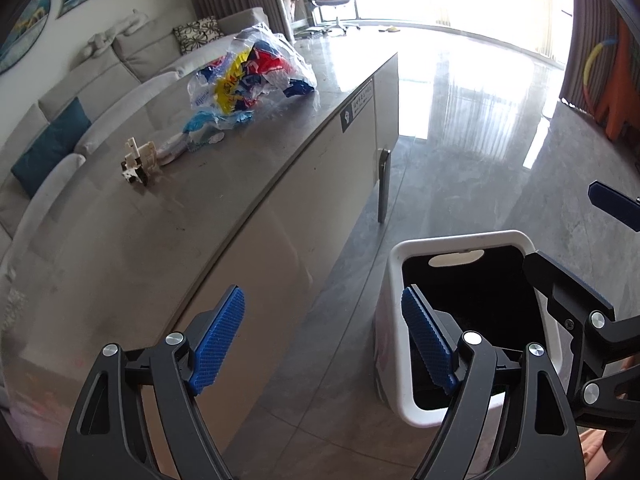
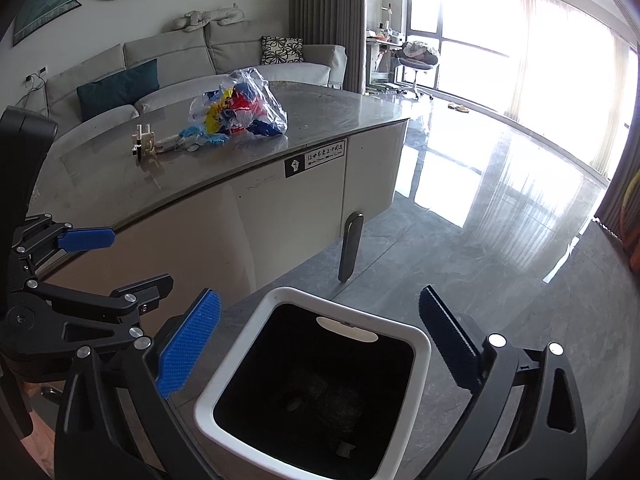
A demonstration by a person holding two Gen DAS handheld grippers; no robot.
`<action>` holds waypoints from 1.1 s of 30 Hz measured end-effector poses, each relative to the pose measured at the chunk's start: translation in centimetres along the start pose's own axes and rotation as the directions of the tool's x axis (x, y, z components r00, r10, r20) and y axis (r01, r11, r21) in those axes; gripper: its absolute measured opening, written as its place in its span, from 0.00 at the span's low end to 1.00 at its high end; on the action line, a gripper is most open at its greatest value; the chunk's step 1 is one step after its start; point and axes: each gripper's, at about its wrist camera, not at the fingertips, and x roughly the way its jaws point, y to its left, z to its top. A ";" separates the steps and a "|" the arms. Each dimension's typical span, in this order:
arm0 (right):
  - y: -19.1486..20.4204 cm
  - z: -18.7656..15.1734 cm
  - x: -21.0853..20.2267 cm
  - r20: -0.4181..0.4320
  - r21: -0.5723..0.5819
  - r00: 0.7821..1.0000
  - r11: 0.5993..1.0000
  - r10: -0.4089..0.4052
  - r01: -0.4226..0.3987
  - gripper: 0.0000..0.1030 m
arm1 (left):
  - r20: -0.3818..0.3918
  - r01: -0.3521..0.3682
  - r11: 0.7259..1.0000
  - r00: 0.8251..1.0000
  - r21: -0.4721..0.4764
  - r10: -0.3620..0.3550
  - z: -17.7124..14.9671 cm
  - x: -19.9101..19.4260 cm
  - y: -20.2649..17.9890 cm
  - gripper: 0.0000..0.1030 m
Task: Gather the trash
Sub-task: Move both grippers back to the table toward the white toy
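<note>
A clear plastic bag of colourful wrappers [image 1: 252,74] lies on the grey table top [image 1: 160,216], far from both grippers; it also shows in the right wrist view [image 2: 240,110]. Beside it lie blue-and-white wrappers [image 1: 204,128] and a small cream plastic piece [image 1: 138,160] [image 2: 144,142]. A white trash bin with a black liner [image 1: 464,240] [image 2: 312,380] stands on the floor by the table. My left gripper [image 1: 322,320] is open and empty, over the table edge and the bin. My right gripper [image 2: 320,320] is open and empty, above the bin.
The table has white cabinet sides [image 2: 280,208] and a metal leg [image 2: 350,246]. A grey sofa with cushions [image 2: 160,68] stands behind it. Glossy tiled floor [image 2: 500,220] stretches to bright windows. An office chair [image 2: 416,64] stands far back.
</note>
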 end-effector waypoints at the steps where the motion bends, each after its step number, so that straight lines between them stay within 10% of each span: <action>1: 0.0 0.1 -0.1 0.007 -0.003 1.000 1.000 -0.002 0.002 0.96 | 0.003 0.000 1.000 1.000 -0.002 0.000 0.0 -0.1 0.1 0.80; 18: 2.6 2.4 -0.4 0.056 -0.064 0.998 0.998 0.015 -0.011 0.96 | 0.060 -0.010 0.997 0.998 -0.082 0.015 1.2 -1.3 3.8 0.95; 33: 10.1 8.4 3.5 0.099 -0.170 0.990 0.982 0.096 -0.078 0.96 | 0.040 -0.192 0.950 0.977 -0.248 0.208 6.1 2.9 17.2 0.95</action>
